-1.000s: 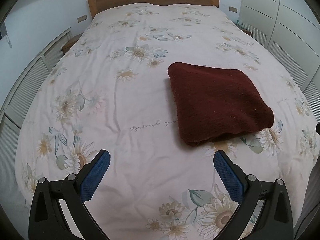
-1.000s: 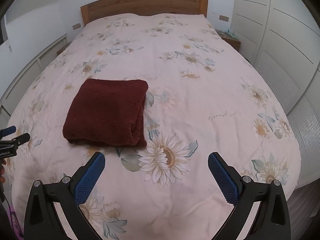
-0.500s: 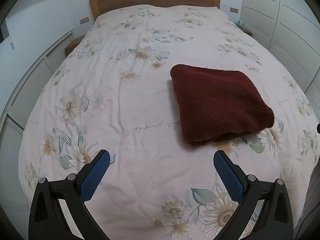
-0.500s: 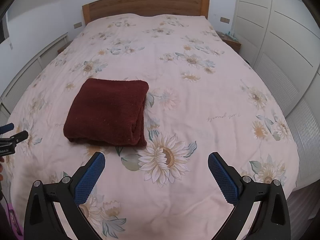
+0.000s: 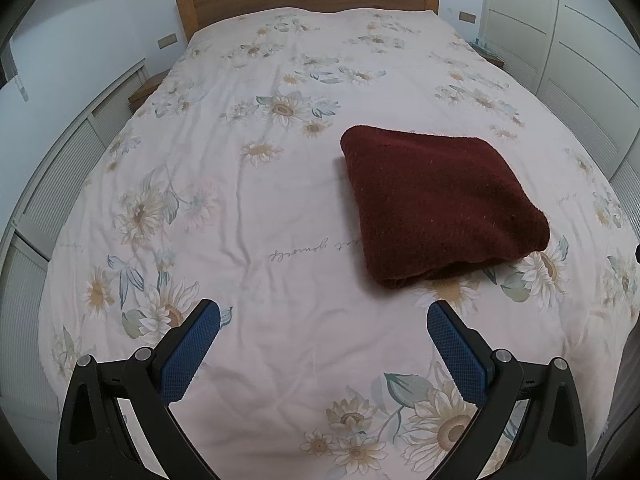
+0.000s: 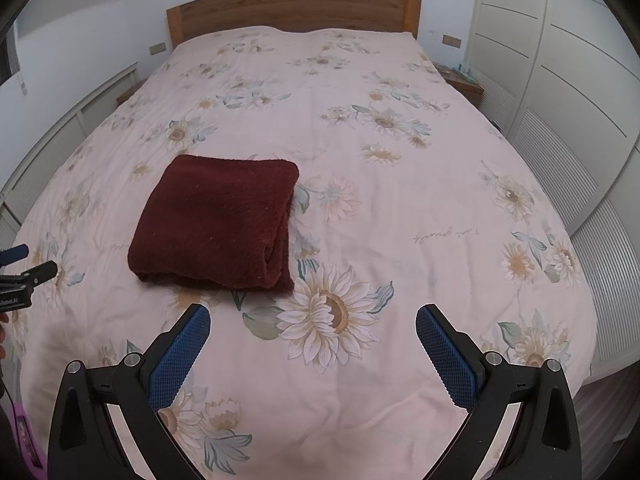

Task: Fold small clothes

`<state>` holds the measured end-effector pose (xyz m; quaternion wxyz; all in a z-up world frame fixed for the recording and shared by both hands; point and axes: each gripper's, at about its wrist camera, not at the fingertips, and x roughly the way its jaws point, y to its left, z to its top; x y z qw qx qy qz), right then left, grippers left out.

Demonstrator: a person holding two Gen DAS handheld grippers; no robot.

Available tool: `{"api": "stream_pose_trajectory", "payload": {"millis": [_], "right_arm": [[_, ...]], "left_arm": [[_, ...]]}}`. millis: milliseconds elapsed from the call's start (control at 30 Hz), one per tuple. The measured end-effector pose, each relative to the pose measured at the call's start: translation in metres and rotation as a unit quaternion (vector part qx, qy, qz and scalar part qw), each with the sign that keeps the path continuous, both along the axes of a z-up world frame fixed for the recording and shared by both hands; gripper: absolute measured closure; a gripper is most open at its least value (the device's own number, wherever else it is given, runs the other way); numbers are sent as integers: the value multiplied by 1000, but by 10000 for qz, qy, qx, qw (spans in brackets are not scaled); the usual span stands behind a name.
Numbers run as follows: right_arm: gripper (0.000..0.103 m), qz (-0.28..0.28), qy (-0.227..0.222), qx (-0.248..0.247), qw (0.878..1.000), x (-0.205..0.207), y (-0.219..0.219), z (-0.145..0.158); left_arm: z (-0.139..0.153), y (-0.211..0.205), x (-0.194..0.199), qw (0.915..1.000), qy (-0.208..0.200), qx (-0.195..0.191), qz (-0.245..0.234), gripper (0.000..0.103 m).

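Left wrist view: left gripper [image 5: 323,322] hangs over the bedspread [image 5: 248,208], fingers spread wide, nothing between them. The dark red folded garment [image 5: 440,204] lies flat ahead and to the right of this gripper, clear of both blue pads, its nearest corner just up from the right-hand pad. From here its long axis runs diagonally, from far-left to near-right.

Right wrist view: right gripper [image 6: 313,324] also spread wide and empty, above the sunflower print. The garment [image 6: 218,220] sits ahead and to the left, well apart from the fingertips. Layered fold edges show along its right side, the side facing this gripper; the near edge looks like a rolled fold. Tips of the left gripper [image 6: 24,264] poke in at the far left edge, roughly level with the garment's near edge.

So the garment lies between the two grippers, forward of both. Which one is nearer is hard to call through the fisheye; probably about equal. Judging by the compact square shape, folding looks done or nearly so; any further fold would start from the stacked right edge.
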<state>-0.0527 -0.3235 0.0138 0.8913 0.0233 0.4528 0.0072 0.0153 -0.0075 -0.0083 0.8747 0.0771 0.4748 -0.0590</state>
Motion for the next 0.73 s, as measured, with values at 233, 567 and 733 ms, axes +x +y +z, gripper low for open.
{"api": "stream_pose_trajectory", "payload": {"millis": [233, 567, 733], "right_arm": [[0, -8, 47, 5, 10000, 1, 0, -2], [0, -18, 99, -24, 9999, 2, 0, -7], [0, -17, 129, -54, 9999, 3, 1, -9]], "left_arm": [[-3, 3, 0, 10000, 57, -24, -29, 1], [-4, 3, 2, 9999, 87, -45, -58, 1], [-5, 4, 2, 9999, 67, 3, -94, 1]]}}
